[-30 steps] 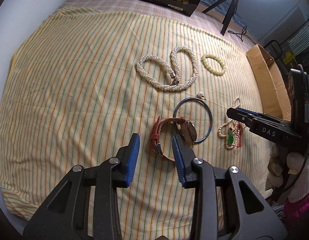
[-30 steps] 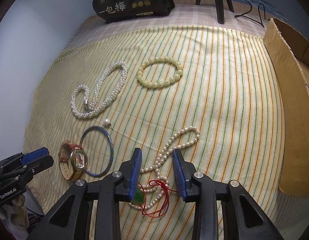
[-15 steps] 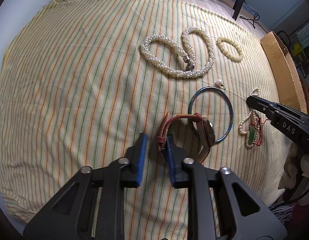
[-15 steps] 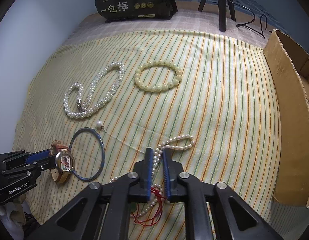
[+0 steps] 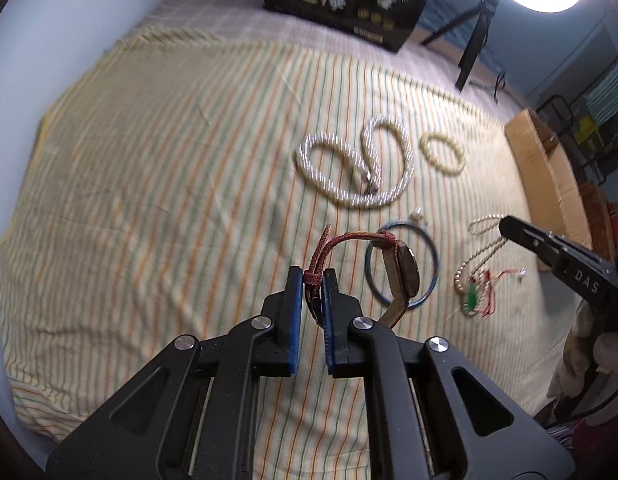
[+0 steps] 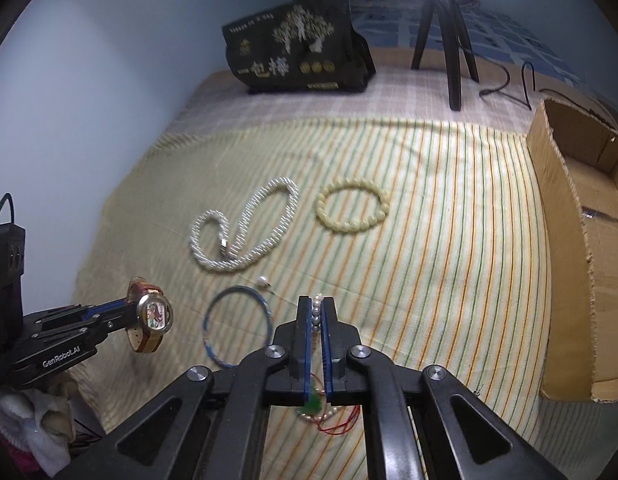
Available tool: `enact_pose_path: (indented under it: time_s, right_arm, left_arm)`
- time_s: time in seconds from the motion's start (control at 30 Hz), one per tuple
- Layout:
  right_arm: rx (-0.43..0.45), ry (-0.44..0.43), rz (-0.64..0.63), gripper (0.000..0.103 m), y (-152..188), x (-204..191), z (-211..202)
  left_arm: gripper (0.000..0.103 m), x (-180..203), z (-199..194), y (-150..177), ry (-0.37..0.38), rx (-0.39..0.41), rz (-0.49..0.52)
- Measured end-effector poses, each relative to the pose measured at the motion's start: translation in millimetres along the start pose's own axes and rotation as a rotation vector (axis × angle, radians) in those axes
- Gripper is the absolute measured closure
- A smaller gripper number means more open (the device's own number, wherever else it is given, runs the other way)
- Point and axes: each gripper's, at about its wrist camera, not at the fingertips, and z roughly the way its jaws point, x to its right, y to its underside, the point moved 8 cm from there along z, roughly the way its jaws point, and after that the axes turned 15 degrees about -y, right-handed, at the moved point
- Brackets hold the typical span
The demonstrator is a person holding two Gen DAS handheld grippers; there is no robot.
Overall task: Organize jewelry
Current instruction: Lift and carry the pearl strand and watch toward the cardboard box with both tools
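Striped cloth [image 5: 157, 184]: we see it cover most of the surface; its near and left edges curve away toward the pale wall, and the whole stretch from 8 to 11 o'clock lies bare.
Cardboard box [image 6: 581, 248]: it stands along the cloth's right edge at 3 o'clock in the right wrist view, top open, its tall wall closing that side.
Black bag [image 6: 297, 52]: at 12 o'clock past the cloth's far edge, with tripod legs [image 6: 449, 36] beside it at 1 o'clock.
Left gripper [image 5: 311, 280]: we see its jaws nearly together, clamped on the red strap of the watch [image 5: 403, 272]; they have just been closing on it. The watch hangs clear of the cloth, its face turned to 3 o'clock.
Right gripper [image 6: 316, 312]: jaws narrow, having just closed on the thin pearl strand [image 6: 316, 309]; the strand's green pendant and red cord dangle below the pads.
White pearl rope [image 5: 357, 168]: looped on the cloth at 1 o'clock in the left view, well apart from both tools.
Blue bangle [image 6: 235, 326]: flat on the cloth between the two grippers, a single loose pearl [image 6: 262, 280] just beyond its far rim.
Yellow bead bracelet [image 6: 353, 210]: at 12 o'clock in the right view, open cloth between it and the box.
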Motion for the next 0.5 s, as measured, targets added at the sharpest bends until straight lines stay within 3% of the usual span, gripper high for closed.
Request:
enact_pose_path:
  time_s: [0.5]
  right_arm:
    - [0.184, 0.008, -0.116, 0.101, -33, -44, -75]
  left_arm:
    - [0.096, 17, -59, -36, 0.051, 0.165, -0.035]
